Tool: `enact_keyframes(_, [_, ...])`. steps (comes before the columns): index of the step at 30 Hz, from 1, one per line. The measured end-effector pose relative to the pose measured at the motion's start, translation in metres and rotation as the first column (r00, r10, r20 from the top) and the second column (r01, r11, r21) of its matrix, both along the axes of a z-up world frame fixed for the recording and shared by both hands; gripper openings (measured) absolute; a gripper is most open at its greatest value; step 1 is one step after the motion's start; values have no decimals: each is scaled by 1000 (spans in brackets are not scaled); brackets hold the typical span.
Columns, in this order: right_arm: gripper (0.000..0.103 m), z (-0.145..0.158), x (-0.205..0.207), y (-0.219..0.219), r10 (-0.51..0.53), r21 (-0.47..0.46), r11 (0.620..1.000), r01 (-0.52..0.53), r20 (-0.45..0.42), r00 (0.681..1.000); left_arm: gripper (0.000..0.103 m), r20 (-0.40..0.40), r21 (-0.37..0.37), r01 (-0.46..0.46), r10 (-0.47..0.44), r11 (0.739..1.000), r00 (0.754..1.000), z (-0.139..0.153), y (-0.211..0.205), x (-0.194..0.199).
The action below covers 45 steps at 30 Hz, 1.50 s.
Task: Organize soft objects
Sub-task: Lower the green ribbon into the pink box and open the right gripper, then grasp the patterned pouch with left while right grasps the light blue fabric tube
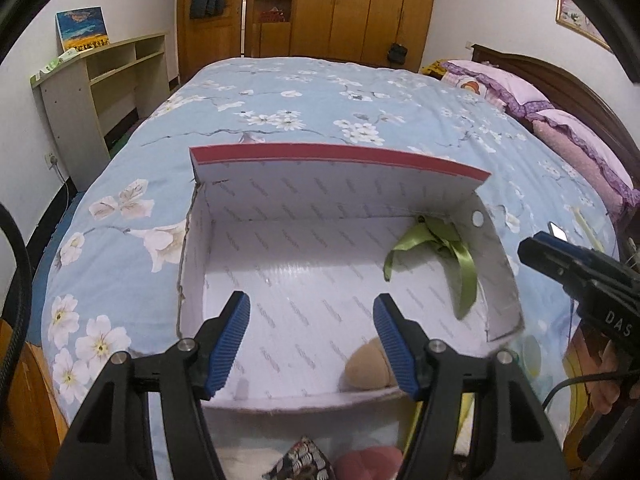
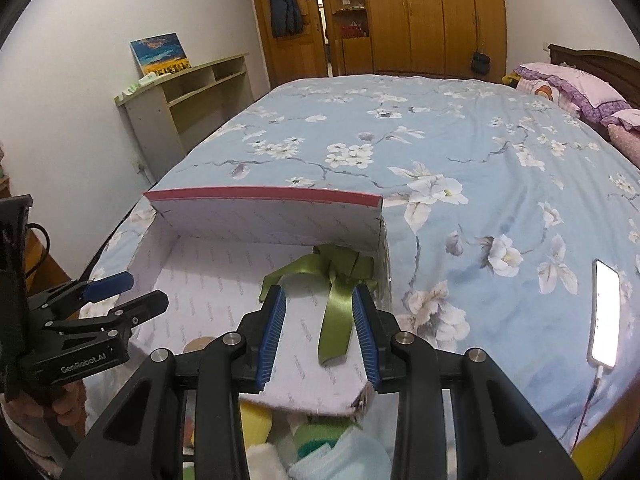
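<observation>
A white cardboard box [image 1: 320,184] with a red-edged lid stands open on the blue flowered bed. In it lie a green ribbon [image 1: 464,264] at the right and a tan soft piece [image 1: 368,368] by the near wall. My left gripper [image 1: 312,300] hangs open over the box's near half, nothing between its pads. My right gripper [image 2: 319,292] is open above the ribbon [image 2: 336,312], apart from it. Before the box [image 2: 260,216] lie a yellow sponge [image 2: 254,420], a green piece [image 2: 316,436] and pale cloths [image 2: 344,456]. A patterned cloth [image 1: 300,460] and a pink piece [image 1: 368,464] lie below the left gripper.
A lit phone [image 2: 606,312] on a cable lies on the bed right of the box. Pink pillows [image 1: 560,120] line the headboard at the right. A low shelf unit [image 1: 100,80] stands against the left wall, wooden wardrobes at the far end.
</observation>
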State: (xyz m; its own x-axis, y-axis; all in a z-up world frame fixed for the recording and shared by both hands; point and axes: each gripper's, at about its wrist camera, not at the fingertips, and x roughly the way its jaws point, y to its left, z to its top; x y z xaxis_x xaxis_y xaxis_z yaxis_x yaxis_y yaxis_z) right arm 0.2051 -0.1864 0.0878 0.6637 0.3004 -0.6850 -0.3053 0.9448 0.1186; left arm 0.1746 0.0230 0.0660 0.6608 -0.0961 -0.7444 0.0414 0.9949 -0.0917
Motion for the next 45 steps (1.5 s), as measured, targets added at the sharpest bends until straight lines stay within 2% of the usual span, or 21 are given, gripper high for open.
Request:
enact_keyframes(9, [36,6,-30,-10,2,17,1000,-2,20,1000,68,9,-3,21,-21,1000,1000,7,-5,-27])
enact_keyframes(18, [36,-1,-59,-17,4,19,1000,-4,18,1000,68,-18,-11,33,-34,999,999,0,-7,-50])
enact_keyframes(31, [36,-19,-87,-28,-11,18,1000,11,-1,1000,68,-93,-18,10,-12,1000,996,-28,1,-76])
enact_keyframes(45, [36,-34,-113,-32,26,-65,998,-25,19,999,68,-154,-33,-11,6,999,988,-55,8,-82])
